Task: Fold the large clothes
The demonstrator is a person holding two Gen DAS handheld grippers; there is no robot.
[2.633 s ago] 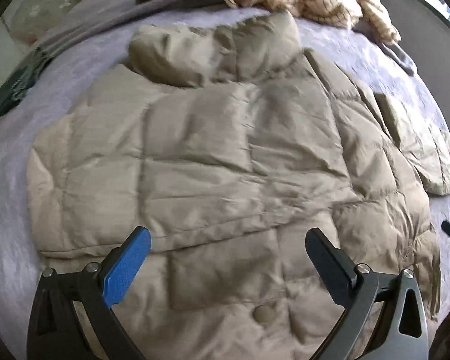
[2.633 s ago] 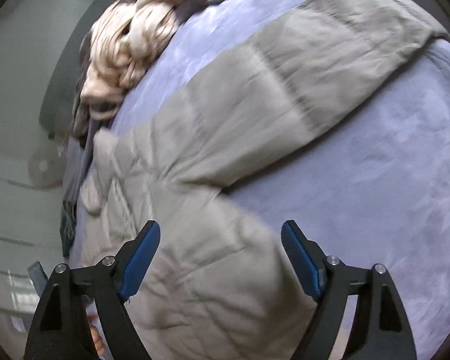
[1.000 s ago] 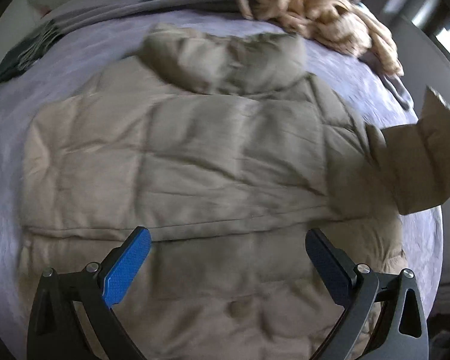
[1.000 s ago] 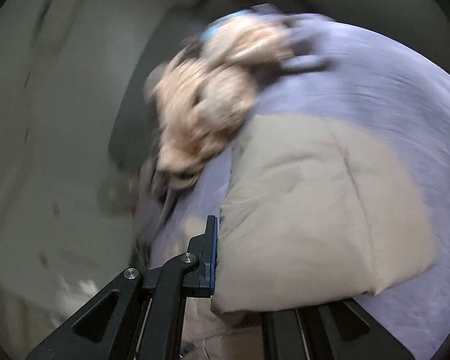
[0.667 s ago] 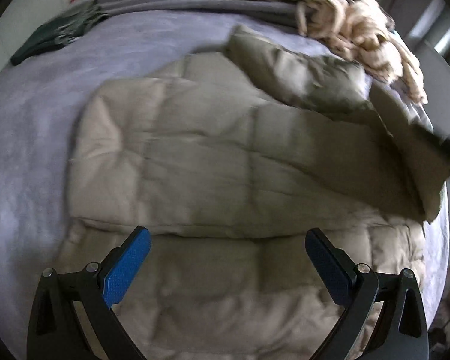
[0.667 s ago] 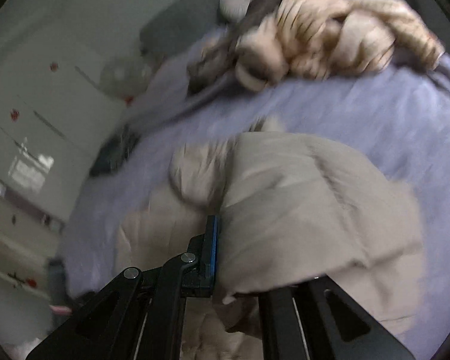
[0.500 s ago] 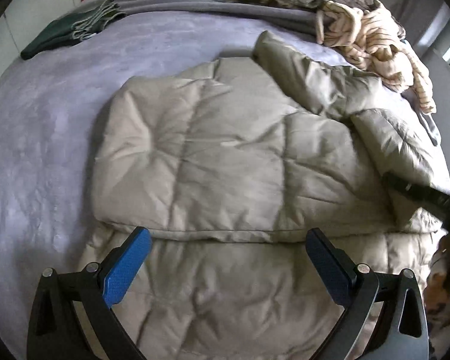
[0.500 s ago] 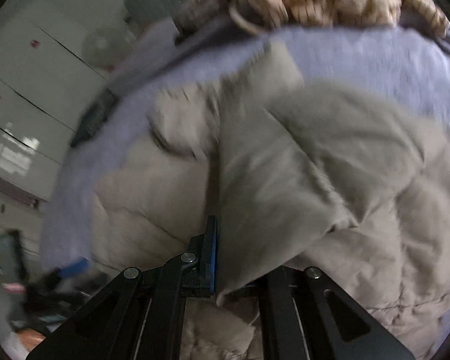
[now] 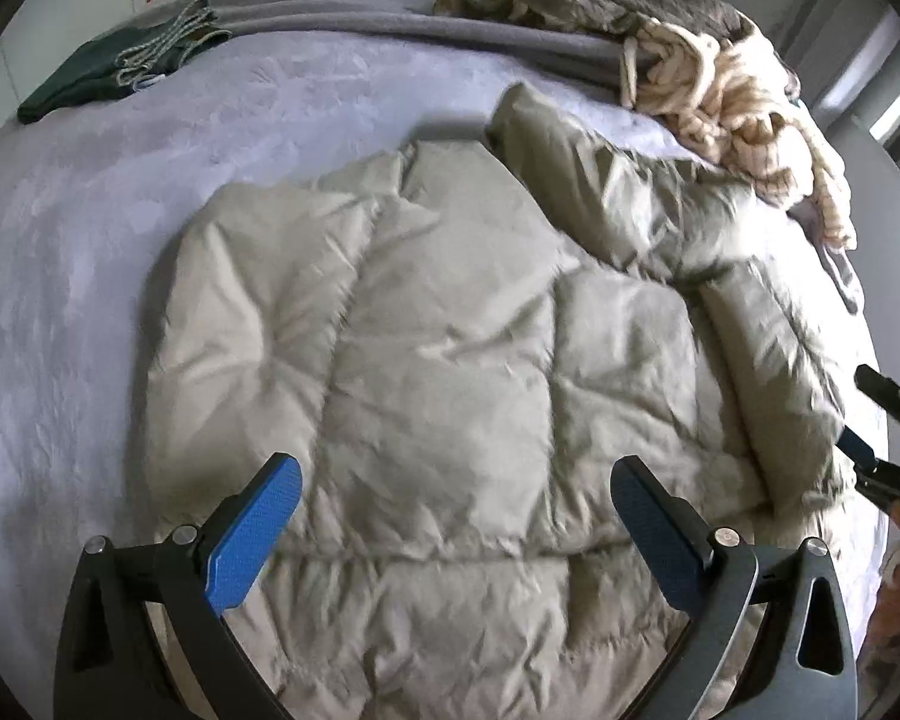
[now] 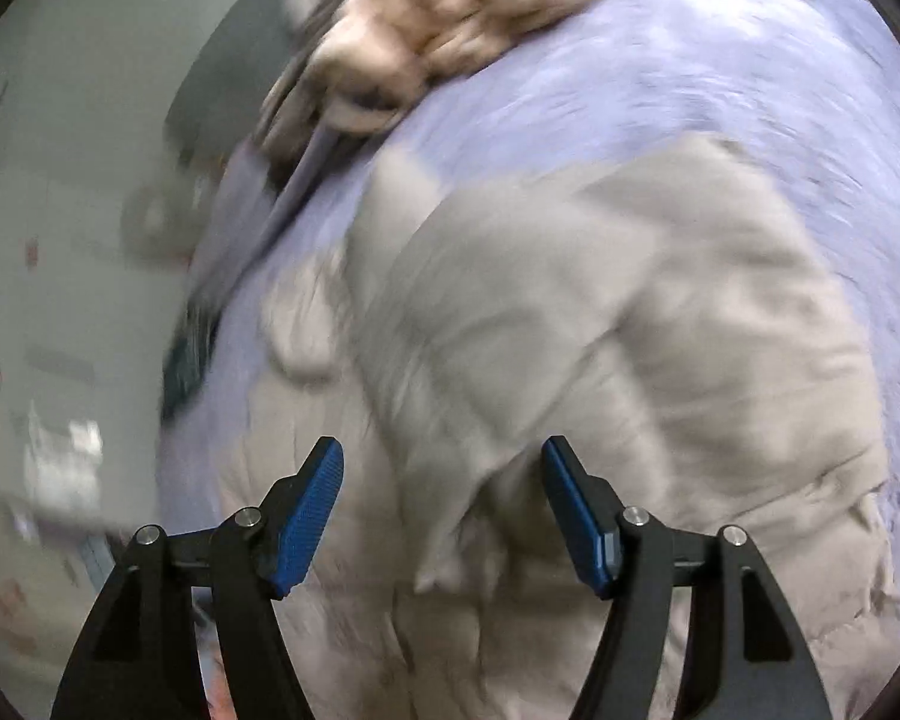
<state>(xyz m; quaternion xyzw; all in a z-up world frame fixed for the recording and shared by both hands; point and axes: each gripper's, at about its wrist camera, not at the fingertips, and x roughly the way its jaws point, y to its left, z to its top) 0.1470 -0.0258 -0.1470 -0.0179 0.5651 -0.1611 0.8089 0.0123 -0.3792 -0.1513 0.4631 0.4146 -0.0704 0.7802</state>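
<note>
A beige quilted puffer jacket (image 9: 462,372) lies spread on a lavender bedspread (image 9: 90,228). Its right sleeve (image 9: 768,360) lies folded in along the jacket's right side. My left gripper (image 9: 456,534) is open and empty, hovering over the jacket's lower part. My right gripper (image 10: 444,516) is open, just above the sleeve's cuff (image 10: 450,558), which lies between the blue pads without being pinched. The right gripper also shows in the left wrist view (image 9: 876,438) at the jacket's right edge. The right wrist view is motion-blurred.
A pile of cream knitwear (image 9: 744,114) and an olive-grey garment (image 9: 570,0) lie at the bed's far right. A grey blanket (image 9: 390,24) runs along the far side. A folded dark green garment (image 9: 108,72) lies far left. The bed's edge is at the right.
My right gripper carried the sleeve from the bed's right side over onto the jacket, then opened and let it go. The left gripper stayed open and drew back a little.
</note>
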